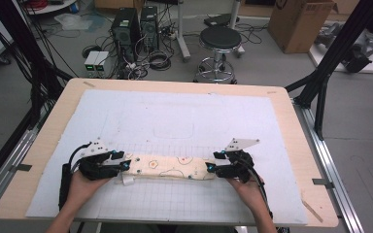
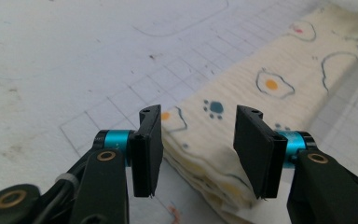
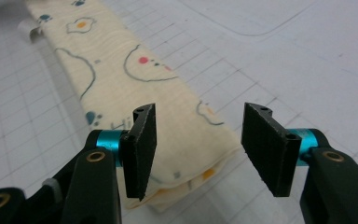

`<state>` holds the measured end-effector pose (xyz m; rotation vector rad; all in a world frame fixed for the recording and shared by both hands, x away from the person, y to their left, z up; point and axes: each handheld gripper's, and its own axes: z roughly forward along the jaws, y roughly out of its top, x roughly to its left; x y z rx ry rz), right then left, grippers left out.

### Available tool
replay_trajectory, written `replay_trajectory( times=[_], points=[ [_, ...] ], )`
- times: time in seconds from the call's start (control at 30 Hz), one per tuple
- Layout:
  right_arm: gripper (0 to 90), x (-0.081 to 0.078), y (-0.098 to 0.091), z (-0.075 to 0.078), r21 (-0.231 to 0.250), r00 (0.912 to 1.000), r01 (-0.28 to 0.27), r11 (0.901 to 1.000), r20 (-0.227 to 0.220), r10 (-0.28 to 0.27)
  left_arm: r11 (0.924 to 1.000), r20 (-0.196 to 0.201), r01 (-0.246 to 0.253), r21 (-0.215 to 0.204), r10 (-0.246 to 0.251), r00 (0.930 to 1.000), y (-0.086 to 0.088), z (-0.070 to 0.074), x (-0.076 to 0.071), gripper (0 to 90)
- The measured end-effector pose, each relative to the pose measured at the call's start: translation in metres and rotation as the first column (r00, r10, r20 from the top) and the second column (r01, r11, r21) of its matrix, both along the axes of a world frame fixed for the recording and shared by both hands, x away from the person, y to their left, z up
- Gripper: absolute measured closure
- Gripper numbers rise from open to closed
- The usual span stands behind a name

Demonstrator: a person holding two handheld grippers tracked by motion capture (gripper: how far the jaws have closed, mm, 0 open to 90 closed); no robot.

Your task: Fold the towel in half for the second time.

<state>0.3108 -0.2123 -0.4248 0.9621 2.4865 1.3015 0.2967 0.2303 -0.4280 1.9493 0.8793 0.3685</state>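
From above my side of the table (image 1: 291, 126), the high view looks forward and down. My two gripper views sit close and low, facing inward along the folded cloth (image 1: 172, 167) all three share.

1. A folded cream cloth (image 1: 172, 167) with printed shapes lies lengthwise across the lower middle of the frame on the white gridded mat (image 1: 175, 116).
2. The left gripper (image 1: 126, 165) meets its left end.
3. The right gripper (image 1: 210, 169) meets its right end.
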Motion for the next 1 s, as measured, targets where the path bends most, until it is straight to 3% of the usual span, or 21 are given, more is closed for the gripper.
replay_trajectory(
  times=[0.17,0.3,0.4,0.53,0.73,0.87,1.0],
  points=[
    [49.2,0.012,-0.001,-0.003,-0.001,0.9976,0.058,0.9983,-0.039,-0.058,0.9976,-0.002,-0.065,-0.024,0.065,0.9979,0.002,-0.001,0.012,49.9],
    [50.1,0.015,0.003,-0.003,-0.020,0.9968,0.061,0.9979,-0.051,-0.062,0.9935,-0.055,-0.113,-0.003,0.113,0.9921,0.003,-0.008,0.019,50.7],
    [50.1,0.015,0.005,-0.005,-0.019,0.9955,0.065,0.9977,-0.068,-0.066,0.9921,-0.071,-0.125,0.010,0.125,0.9895,0.001,-0.010,0.020,51.4],
    [51.0,0.013,0.005,-0.006,0.002,0.9959,0.065,0.9979,-0.063,-0.065,0.9954,-0.099,-0.095,0.000,0.095,0.9905,-0.004,-0.013,0.021,52.1],
    [54.6,0.016,0.005,-0.017,-0.027,0.9913,0.057,0.9980,-0.118,-0.059,0.9968,-0.125,-0.079,-0.015,0.076,0.9892,-0.003,-0.016,0.025,56.7],
    [55.8,0.016,0.001,-0.017,0.015,0.9881,0.065,0.9978,-0.140,-0.062,0.9981,-0.145,-0.062,-0.005,0.060,0.9877,-0.004,-0.019,0.026,57.7],
    [57.9,0.018,-0.001,-0.019,0.017,0.9854,0.068,0.9975,-0.157,-0.065,0.9992,-0.144,-0.039,0.002,0.039,0.9888,-0.006,-0.020,0.025,63.4]
  ],
)
